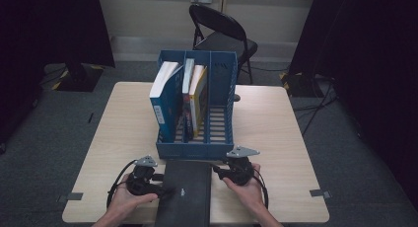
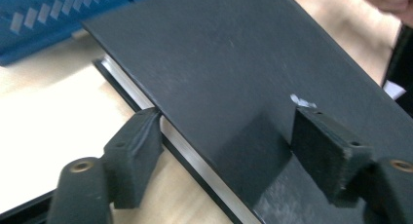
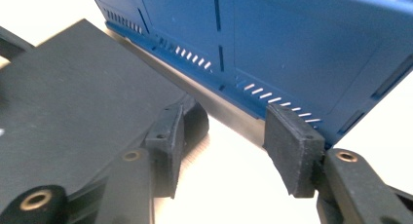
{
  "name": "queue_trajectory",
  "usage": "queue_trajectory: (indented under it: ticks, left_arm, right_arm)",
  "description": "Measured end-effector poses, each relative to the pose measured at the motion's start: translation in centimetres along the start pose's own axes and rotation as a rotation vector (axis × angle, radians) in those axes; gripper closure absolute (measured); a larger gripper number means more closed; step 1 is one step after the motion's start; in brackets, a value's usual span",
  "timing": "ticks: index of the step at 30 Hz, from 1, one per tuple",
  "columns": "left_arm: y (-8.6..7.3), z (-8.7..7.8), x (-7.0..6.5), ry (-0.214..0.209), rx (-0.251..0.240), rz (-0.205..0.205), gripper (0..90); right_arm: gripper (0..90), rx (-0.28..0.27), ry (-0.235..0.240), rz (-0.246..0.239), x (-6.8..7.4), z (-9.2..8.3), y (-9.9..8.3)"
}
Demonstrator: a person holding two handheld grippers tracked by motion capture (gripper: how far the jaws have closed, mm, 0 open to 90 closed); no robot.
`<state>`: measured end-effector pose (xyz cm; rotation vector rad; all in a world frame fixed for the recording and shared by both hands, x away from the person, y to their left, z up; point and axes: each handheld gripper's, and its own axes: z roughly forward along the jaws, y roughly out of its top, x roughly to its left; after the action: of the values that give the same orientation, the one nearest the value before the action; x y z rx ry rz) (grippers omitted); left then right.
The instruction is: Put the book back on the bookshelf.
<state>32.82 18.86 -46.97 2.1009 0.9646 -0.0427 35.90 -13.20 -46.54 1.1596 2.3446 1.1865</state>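
I see flat black hardcover book (image 1: 185,195) between tools, long axis toward blue plastic rack (image 1: 197,149). Left tool (image 2: 224,151) straddles edge, released; right tool (image 3: 221,151) released beside corner.

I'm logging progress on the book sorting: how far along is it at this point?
Done: three books already stand in the blue file rack, whose right-hand compartment is bare. In hand: the black book lies flat on the table against the rack's front; the left gripper straddles its left edge with open jaws, and the right gripper sits open at its right corner. Left: gripping, lifting and slotting it in.
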Motion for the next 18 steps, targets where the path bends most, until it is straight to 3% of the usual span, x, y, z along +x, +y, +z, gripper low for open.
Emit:
queue_trajectory:
  ticks: [5, 11, 13, 18]
  left_arm:
    - [0.0, 0.0, 0.3, -0.035, 0.004, -0.010, 32.2]
    - [-0.4, 0.0, 0.4, -0.036, -0.021, 0.008, 31.9]
    - [-0.4, 0.0, 0.4, -0.034, -0.024, 0.011, 31.8]
    - [-0.1, 0.0, 0.4, -0.043, 0.001, -0.040, 33.6]
  right_arm:
    - [48.2, 0.030, -0.007, 0.007, 0.0, 0.8, -0.4]
    - [53.1, 0.032, -0.047, 0.019, 0.0, 1.7, -0.1]
    - [53.2, 0.028, -0.027, 0.012, 0.1, 1.5, 0.1]
    - [51.0, 0.021, -0.013, -0.004, 0.3, 1.3, 0.1]
